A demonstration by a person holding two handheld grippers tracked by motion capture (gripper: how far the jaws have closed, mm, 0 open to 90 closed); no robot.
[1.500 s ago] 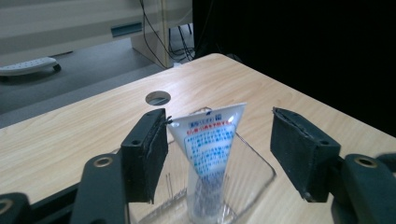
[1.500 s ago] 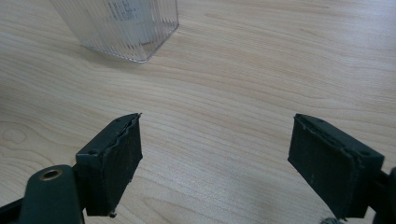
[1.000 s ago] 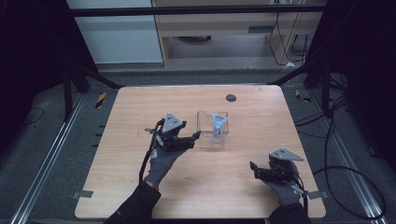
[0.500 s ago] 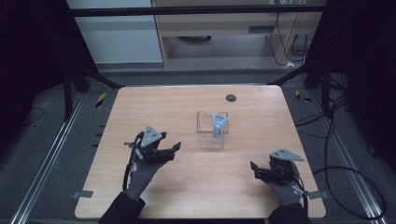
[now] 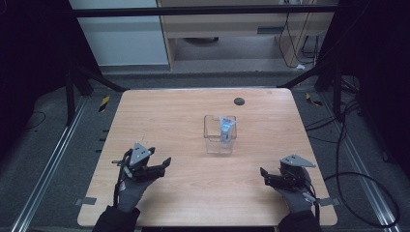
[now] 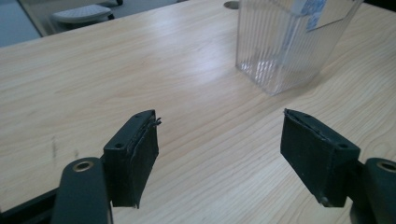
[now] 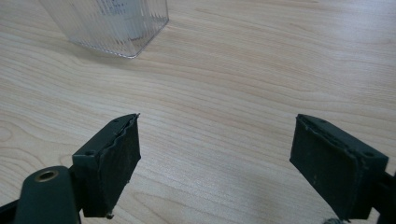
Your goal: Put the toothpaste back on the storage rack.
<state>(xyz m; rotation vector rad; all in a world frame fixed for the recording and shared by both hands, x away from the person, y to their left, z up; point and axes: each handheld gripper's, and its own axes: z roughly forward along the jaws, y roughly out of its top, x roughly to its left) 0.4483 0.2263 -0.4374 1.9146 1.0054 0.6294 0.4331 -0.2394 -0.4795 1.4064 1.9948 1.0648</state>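
High view: a clear container (image 5: 220, 135) holding a packet (image 5: 226, 128) is seen mid-table (image 5: 183, 116); left gripper (image 5: 162, 165) at 8 o'clock, right gripper (image 5: 265, 175) at 4 o'clock. Left gripper view: jaws spread, empty; container (image 6: 289, 42) at 1 o'clock. Right gripper view: jaws spread, empty; container (image 7: 112, 23) at 11 o'clock.

Left gripper (image 5: 163, 165) sat near-left, jaws spread wide, nothing between them, pointing right. Right gripper (image 5: 265, 177) sat near-right, jaws likewise wide apart and empty, pointing left. Both held in gloved hands, forearms entering from the near edge.
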